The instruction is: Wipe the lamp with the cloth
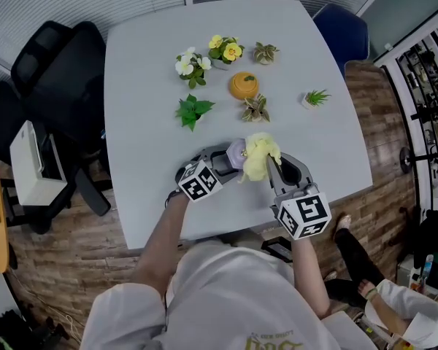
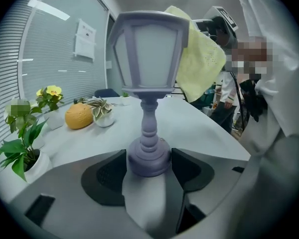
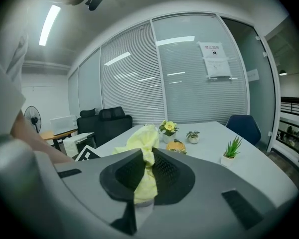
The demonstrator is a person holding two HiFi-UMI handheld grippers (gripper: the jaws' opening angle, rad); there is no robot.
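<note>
Table point(image 1: 142, 79): it is carrying potted plants point(image 1: 193, 111) and an orange round object point(image 1: 244, 85) on its far half, all well apart from the lamp.
Chair point(image 1: 55, 79): it is sitting at the table's left edge.
Lamp point(image 2: 148, 78): it is standing upright by the near edge, with your left gripper point(image 2: 148, 166) clamping its round base from both sides.
Cloth point(image 3: 144, 143): your right gripper point(image 3: 148, 171) is pinching it between closed jaws, and the yellow bunch is lying against the lamp's head.

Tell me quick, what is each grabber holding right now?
Left gripper: closed on the base of the purple lamp.
Right gripper: closed on the yellow cloth.
</note>
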